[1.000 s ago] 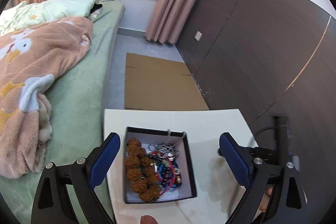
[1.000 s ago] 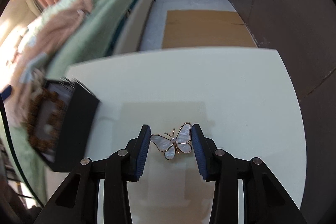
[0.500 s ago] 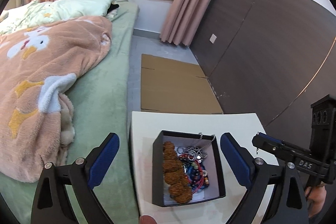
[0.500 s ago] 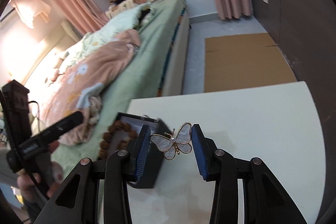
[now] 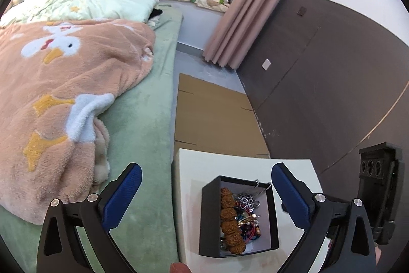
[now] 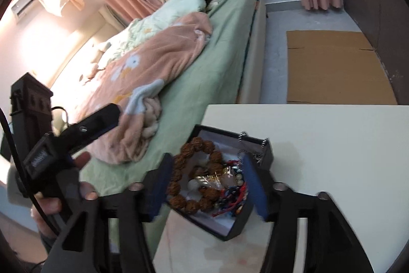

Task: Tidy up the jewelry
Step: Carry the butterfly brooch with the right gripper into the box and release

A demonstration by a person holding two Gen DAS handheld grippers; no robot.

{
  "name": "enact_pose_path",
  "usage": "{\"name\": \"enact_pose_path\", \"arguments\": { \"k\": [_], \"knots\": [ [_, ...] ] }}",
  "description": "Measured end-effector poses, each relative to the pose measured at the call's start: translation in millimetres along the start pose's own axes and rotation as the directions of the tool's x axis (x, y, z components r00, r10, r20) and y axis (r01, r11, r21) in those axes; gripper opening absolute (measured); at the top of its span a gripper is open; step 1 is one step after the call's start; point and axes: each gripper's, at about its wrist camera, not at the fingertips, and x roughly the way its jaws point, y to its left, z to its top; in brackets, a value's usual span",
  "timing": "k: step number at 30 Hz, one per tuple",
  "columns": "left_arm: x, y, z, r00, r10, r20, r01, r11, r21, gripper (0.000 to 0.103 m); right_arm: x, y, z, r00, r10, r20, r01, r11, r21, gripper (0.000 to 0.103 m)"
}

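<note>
A black jewelry box (image 5: 207, 221) stands on the white table (image 5: 186, 170), holding a brown bead bracelet (image 5: 228, 219), silver chains (image 5: 246, 201) and coloured strings. My left gripper (image 5: 204, 196) is open and empty, raised above the box's near left side. In the right wrist view my right gripper (image 6: 207, 186) is open directly over the box (image 6: 235, 229). A butterfly brooch (image 6: 207, 179) with pale wings and gold edges lies in the box on the beads (image 6: 190, 204), between the blue pads. The picture is blurred there.
A bed (image 5: 143, 119) with a peach duck blanket (image 5: 64, 83) runs along the table's left side. Flat cardboard (image 5: 214, 119) lies on the floor beyond the table. A dark wall panel (image 5: 319, 81) stands to the right. The hand holding the left gripper shows in the right wrist view (image 6: 51, 196).
My right gripper carried the butterfly brooch from the table over to the box and opened; the brooch now lies in the box. My left gripper stayed open and drifted left.
</note>
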Motion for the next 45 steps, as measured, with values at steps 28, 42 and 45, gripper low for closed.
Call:
{"name": "enact_pose_path", "arguments": {
  "k": [28,42,45],
  "knots": [
    [-29.2,38.4,15.7,0.996,-0.063,0.068,0.071,0.989,-0.13,0.101,70.4,35.9,19.3,0.913,-0.35,-0.211,0.15,0.768,-0.622,0.047],
    [-35.1,48.5,20.3,0.997,-0.044,0.06,0.052,0.99,-0.134,0.101,77.8,32.6,16.9,0.898,-0.385,-0.212,0.098,0.645,-0.758,0.017],
    [-34.3,45.8,18.7,0.999,-0.036,0.039,0.04,0.993,-0.11,0.101,77.1,32.7,16.3,0.901,-0.382,-0.207,0.099,0.645,-0.758,0.016]
  ]
}}
